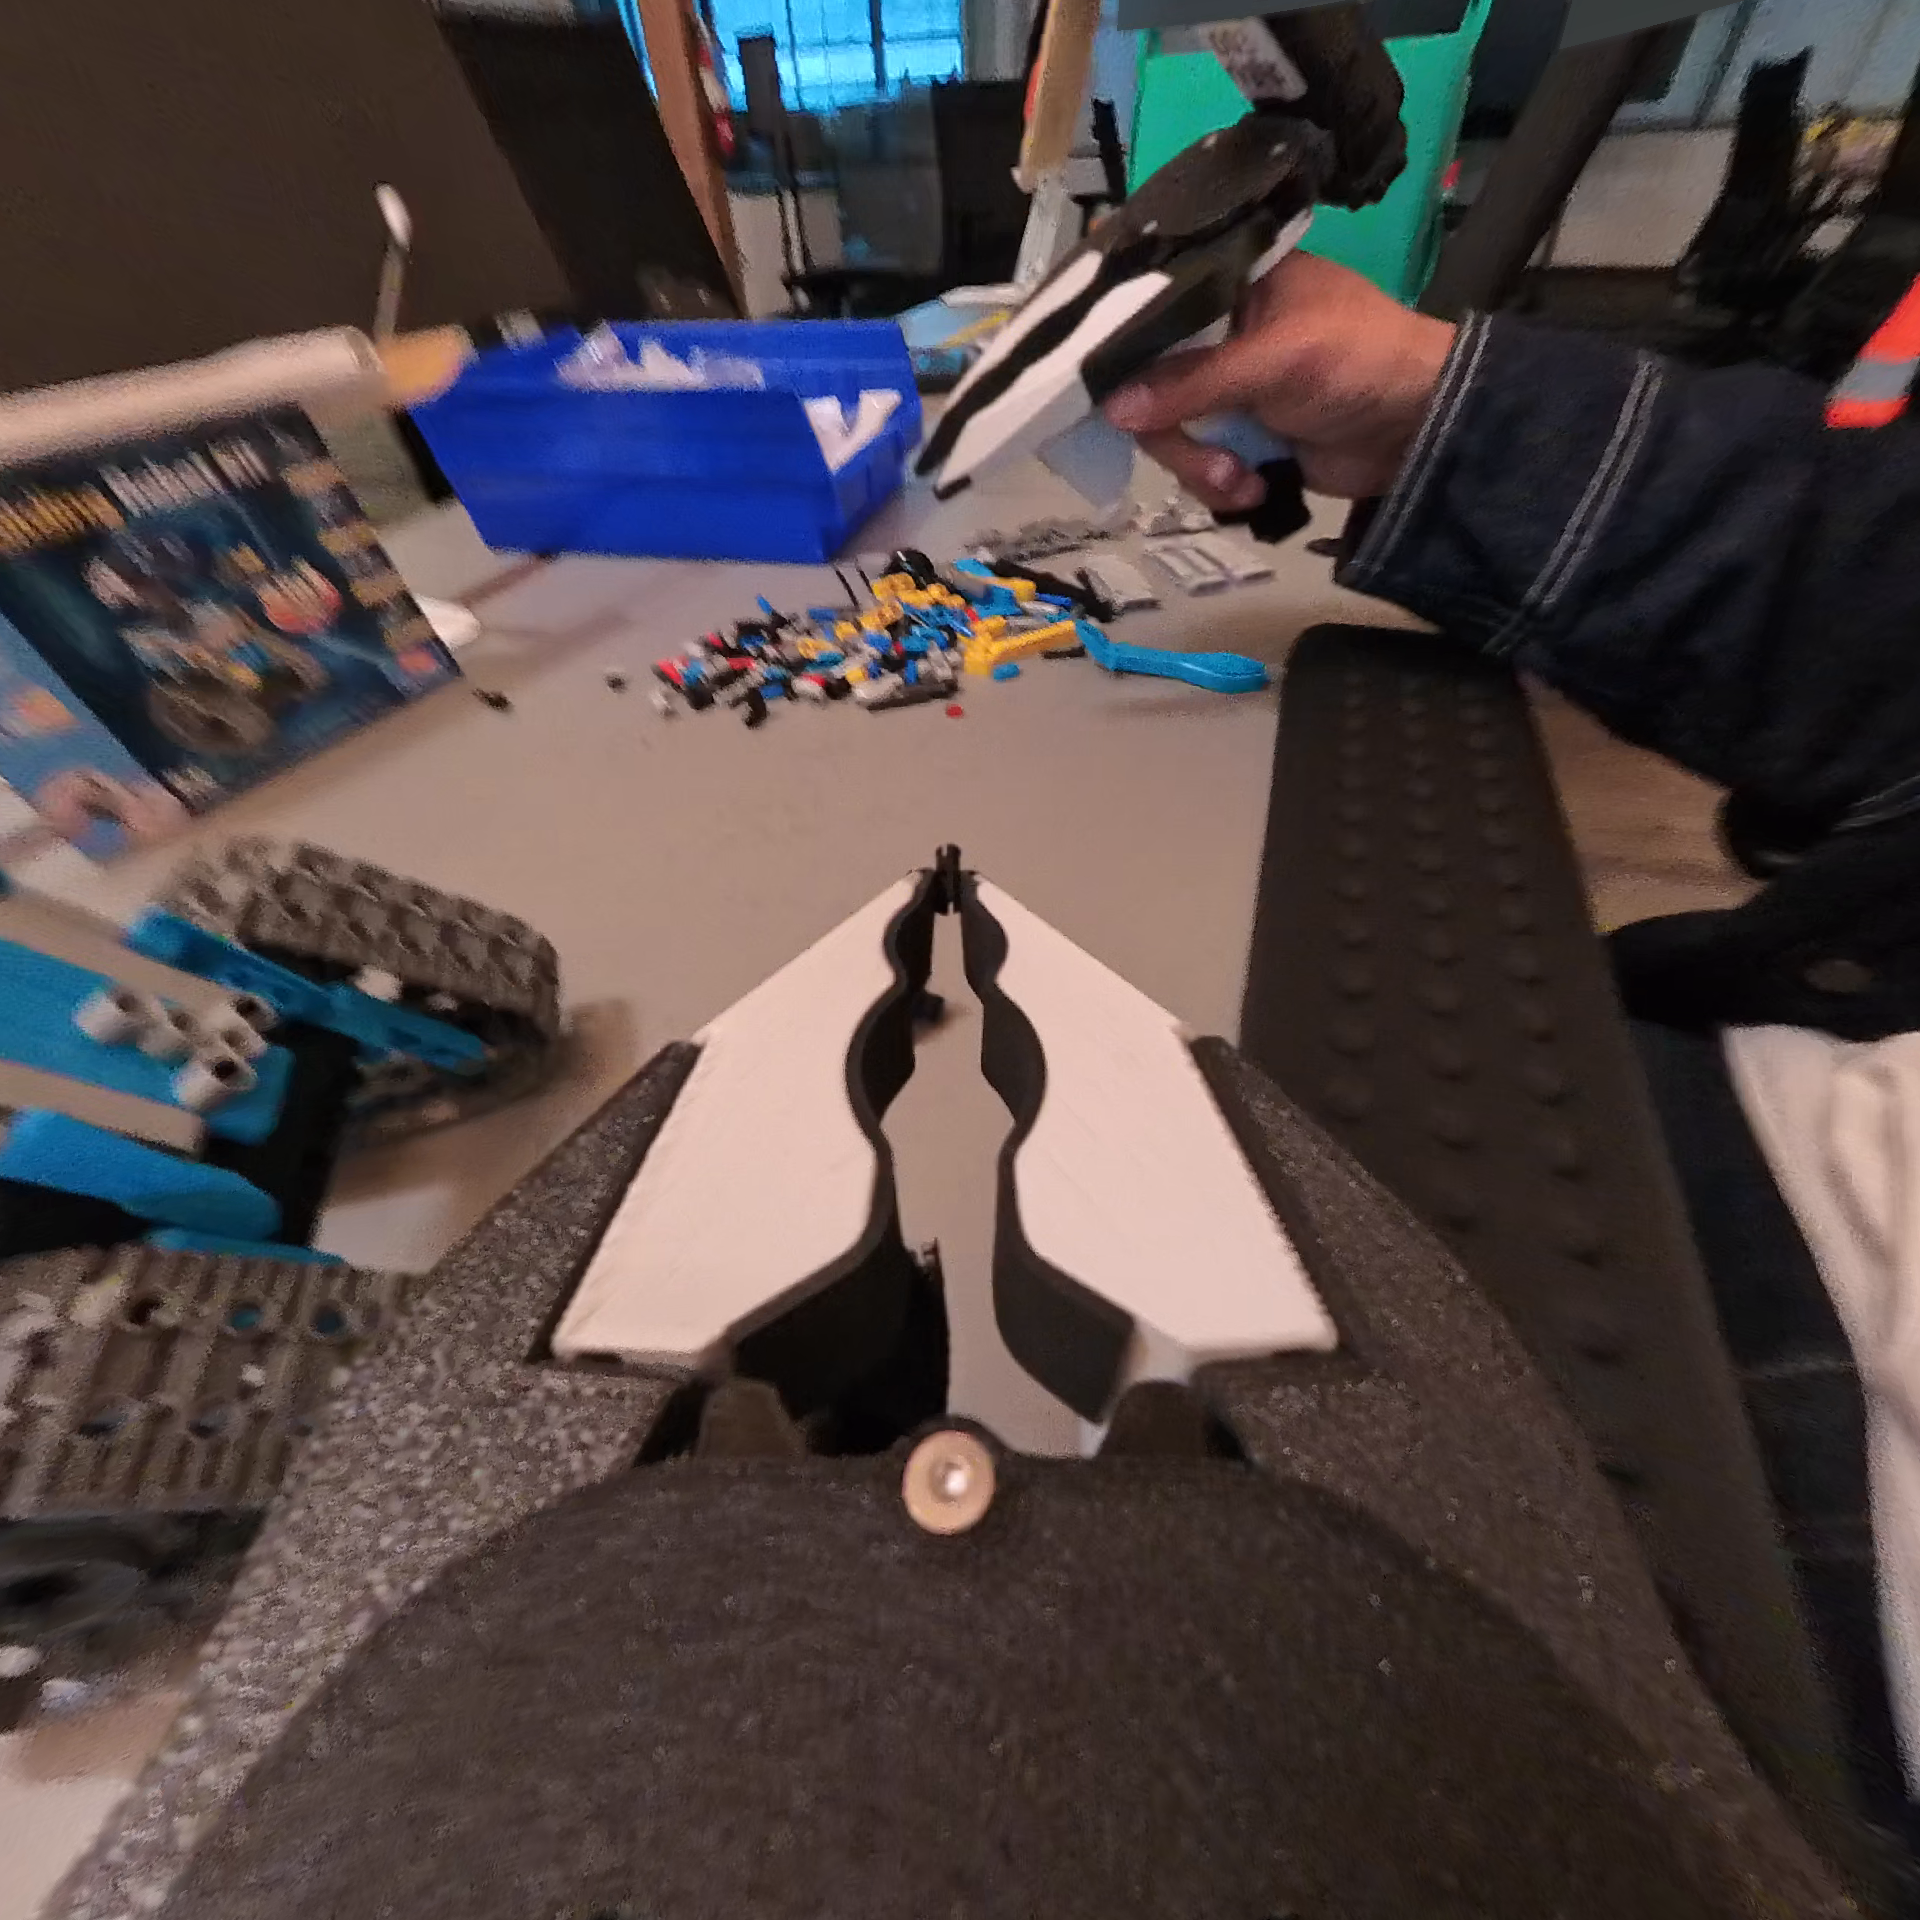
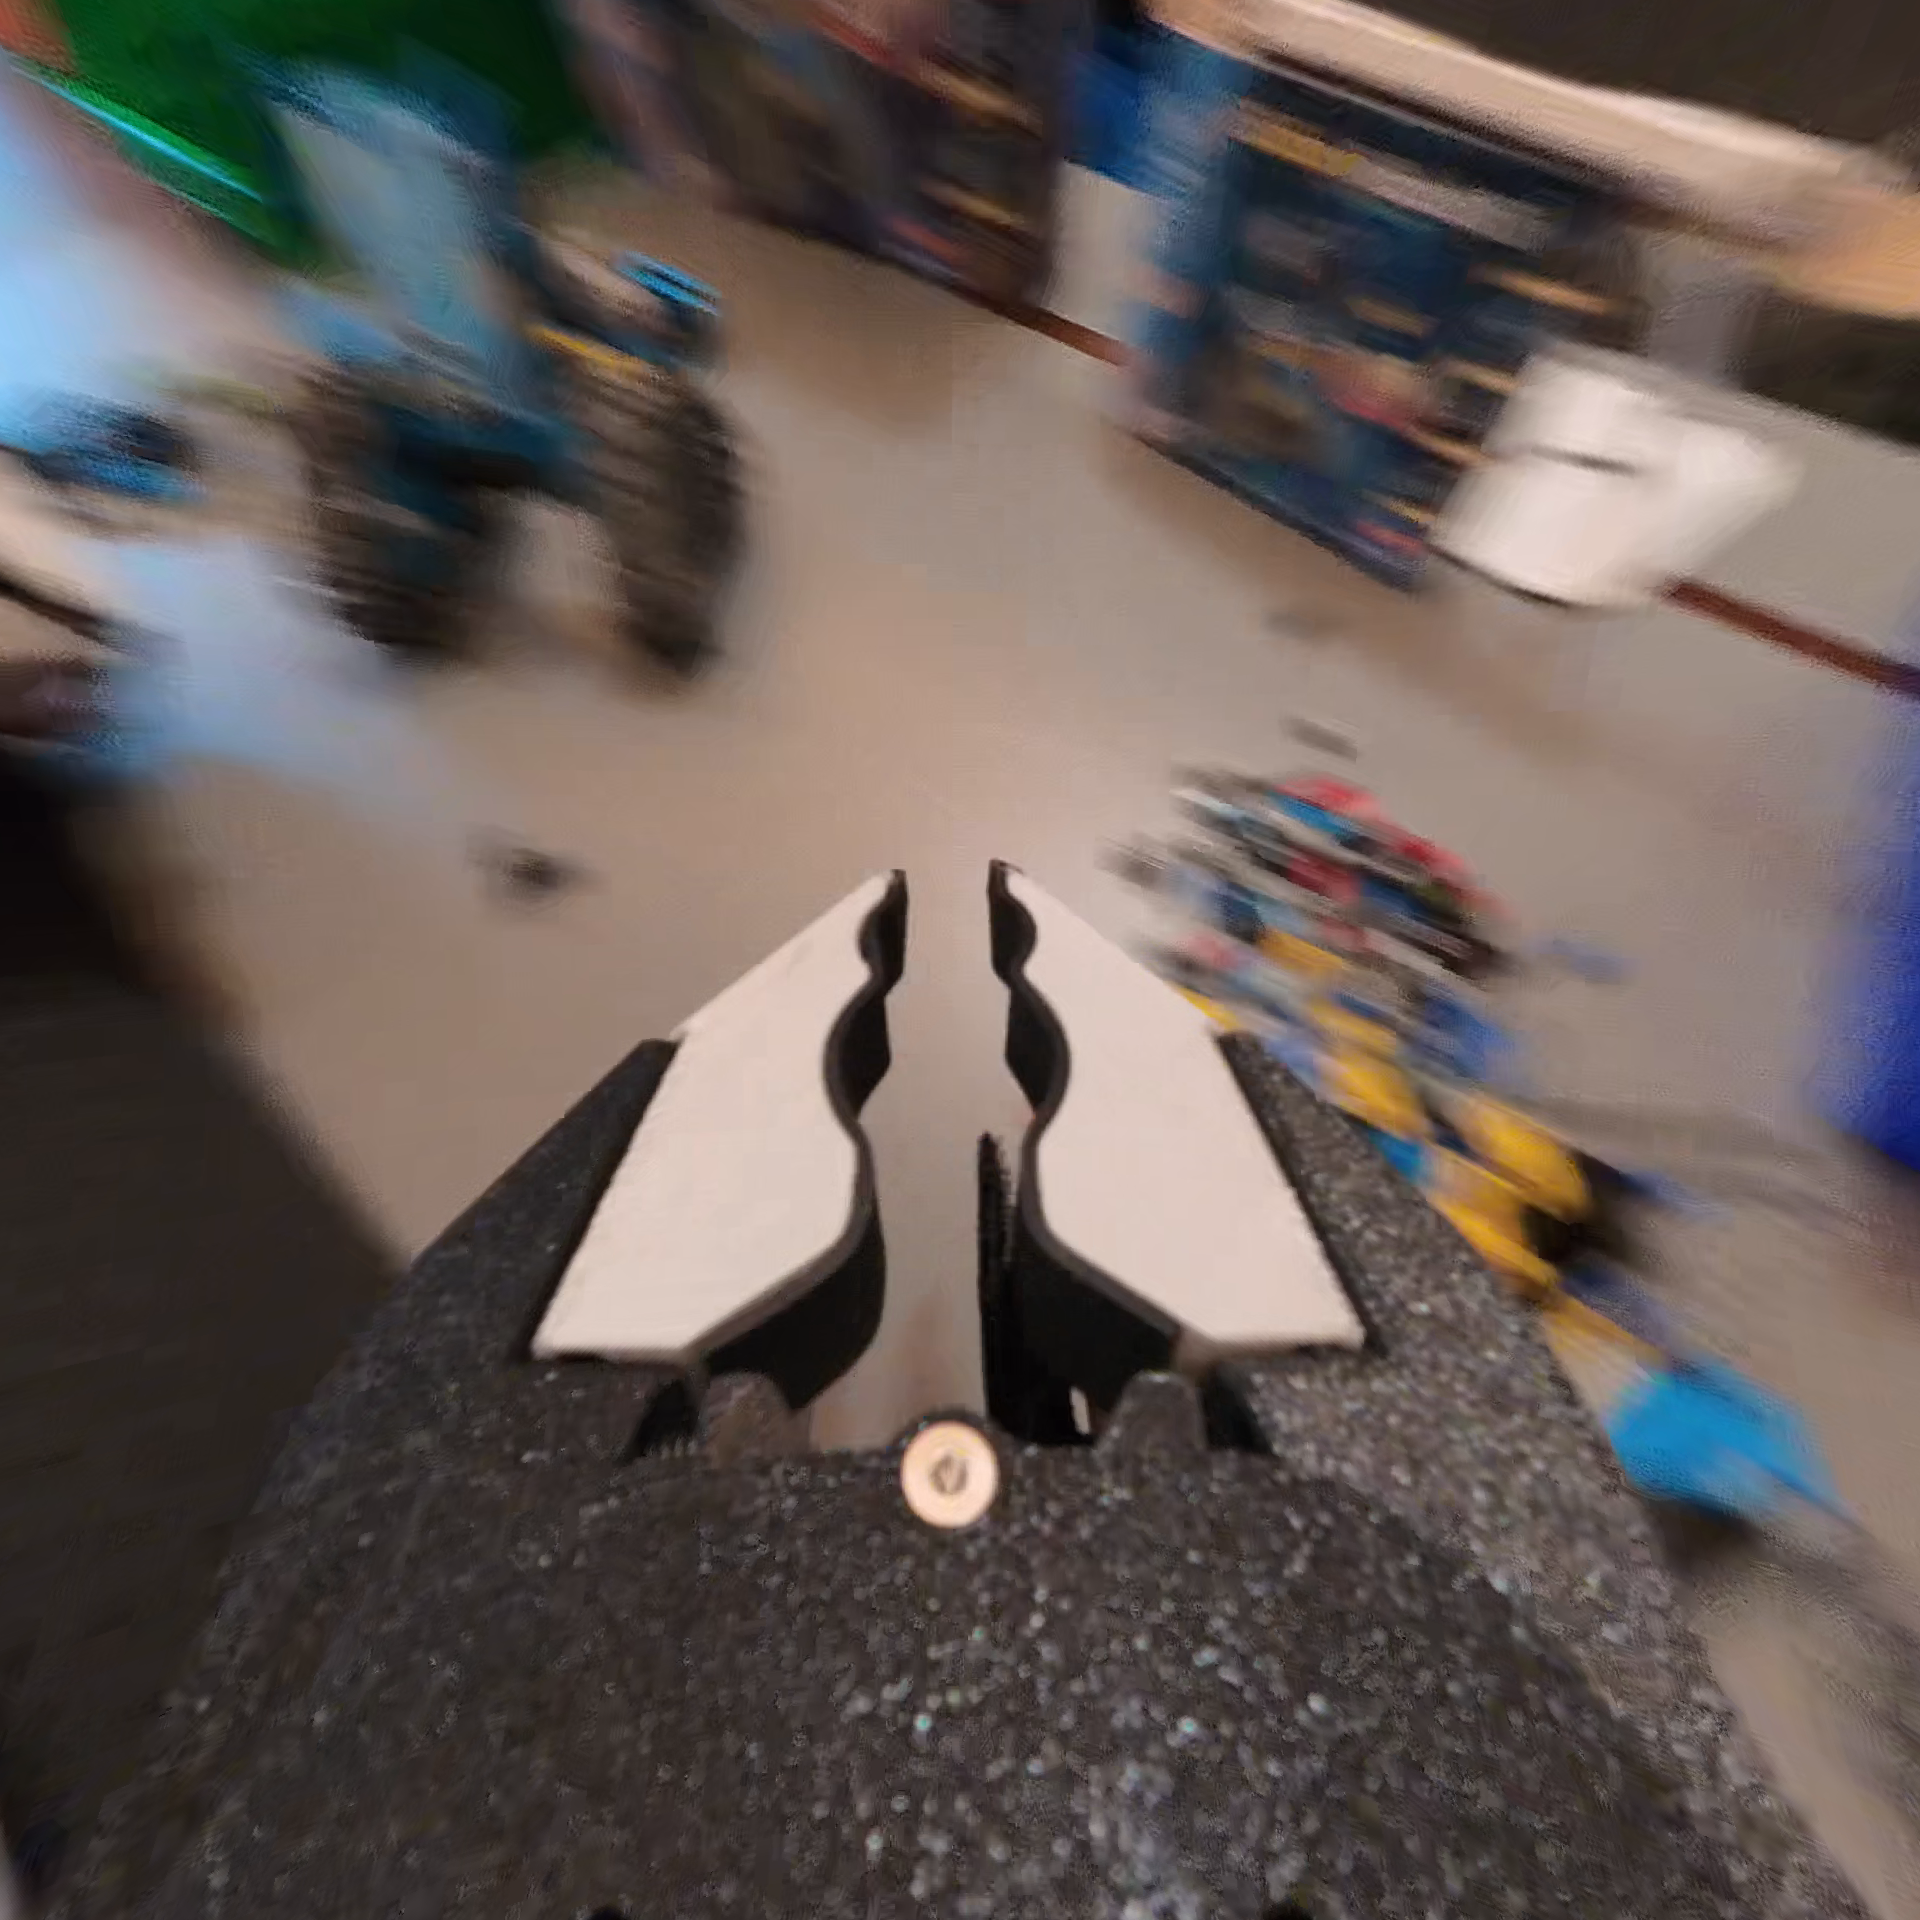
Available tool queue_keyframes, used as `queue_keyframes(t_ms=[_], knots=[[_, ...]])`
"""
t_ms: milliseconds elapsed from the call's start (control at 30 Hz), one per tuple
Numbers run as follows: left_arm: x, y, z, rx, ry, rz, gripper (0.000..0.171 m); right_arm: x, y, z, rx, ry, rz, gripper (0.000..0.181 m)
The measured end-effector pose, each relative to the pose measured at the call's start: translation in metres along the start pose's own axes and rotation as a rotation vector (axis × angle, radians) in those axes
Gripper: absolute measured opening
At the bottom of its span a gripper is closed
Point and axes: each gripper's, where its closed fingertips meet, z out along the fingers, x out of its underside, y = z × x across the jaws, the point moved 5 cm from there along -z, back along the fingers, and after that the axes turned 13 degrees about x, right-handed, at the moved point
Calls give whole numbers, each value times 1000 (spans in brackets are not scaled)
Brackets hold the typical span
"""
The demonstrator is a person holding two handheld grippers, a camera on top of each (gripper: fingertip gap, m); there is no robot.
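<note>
My left gripper [image 1: 945,883] is shut on a small black pin [image 1: 945,871] that sticks out between its tips, above the grey table [image 1: 727,810]. A blue and black tracked toy vehicle [image 1: 260,1039] stands close at its left. My right gripper [image 2: 945,883] is slightly open and empty above the table; its view is heavily blurred. It also shows in the left wrist view [image 1: 951,462], held by a hand [image 1: 1299,384] above a pile of small coloured building parts [image 1: 883,644]. In the right wrist view that pile [image 2: 1371,997] lies to the right and the vehicle [image 2: 520,447] at the far left.
A blue bin [image 1: 675,447] stands behind the pile. A printed box [image 1: 208,603] leans at the left, also blurred in the right wrist view [image 2: 1351,343]. A black studded strip [image 1: 1455,1039] rises at the right. A light blue tool [image 1: 1174,665] lies beside the pile. The gap from one gripper's tips to the other's is roughly 20 cm.
</note>
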Motion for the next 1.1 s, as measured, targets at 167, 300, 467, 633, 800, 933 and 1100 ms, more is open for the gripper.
queue_keyframes(t_ms=[167,300,467,633,800,933,1100], knots=[[-9,-10,-2,-145,19,334,4,-26,147,23,-960,94,560,40],[-10,-14,-2,-142,14,375,4,-11,184,42,-1034,181,570,32],[-8,-17,1,-126,33,383,4,-15,188,41,-1081,123,629,5],[-5,-16,2,-119,41,350,4,-12,186,42,-1049,118,590,3],[9,-11,11,-71,112,192,15,6,94,59,-508,99,449,3],[38,6,27,-85,306,31,26,52,-50,43,363,216,82,3],[44,21,46,-43,393,-35,24,75,-89,31,529,289,74,15]])
